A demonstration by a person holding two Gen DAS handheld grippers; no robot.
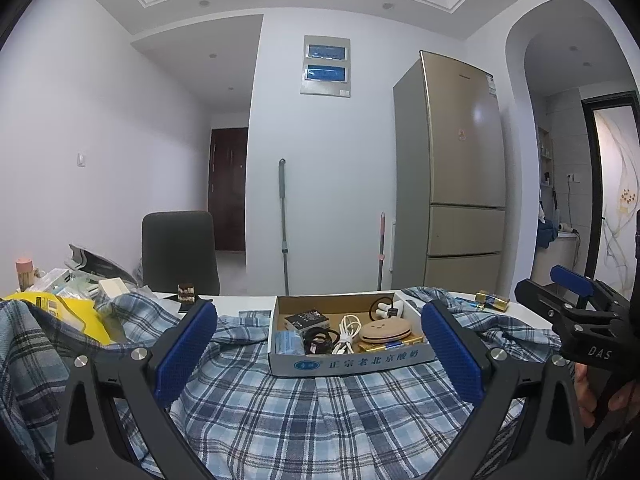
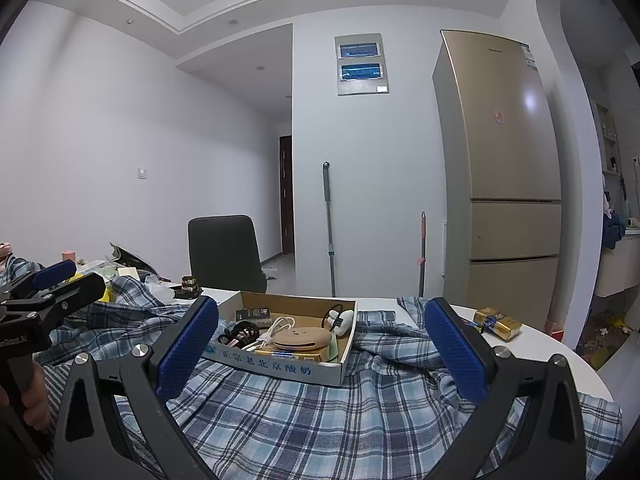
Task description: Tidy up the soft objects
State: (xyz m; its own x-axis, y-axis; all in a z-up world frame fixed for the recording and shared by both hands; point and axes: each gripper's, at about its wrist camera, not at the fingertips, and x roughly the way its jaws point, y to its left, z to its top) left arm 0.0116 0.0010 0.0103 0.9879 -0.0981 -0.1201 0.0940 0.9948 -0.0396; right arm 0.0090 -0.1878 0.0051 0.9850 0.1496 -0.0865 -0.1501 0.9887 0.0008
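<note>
I hold my left gripper (image 1: 319, 354) and right gripper (image 2: 322, 350) side by side, level and pointing forward, both with blue-padded jaws spread wide and gripping nothing.

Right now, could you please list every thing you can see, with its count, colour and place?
plaid shirt: one, blue and white, spread over table
cardboard box: one, brown inside, on the shirt, holding cables and small items
gold packet: one, gold, on table right of shirt
yellow bag: one, yellow, far left
chair: one, black, behind table
fridge: one, gold, by wall
mop handles: two, grey and pink, against wall
left gripper: black, blue pads, open
right gripper: same, open
</note>
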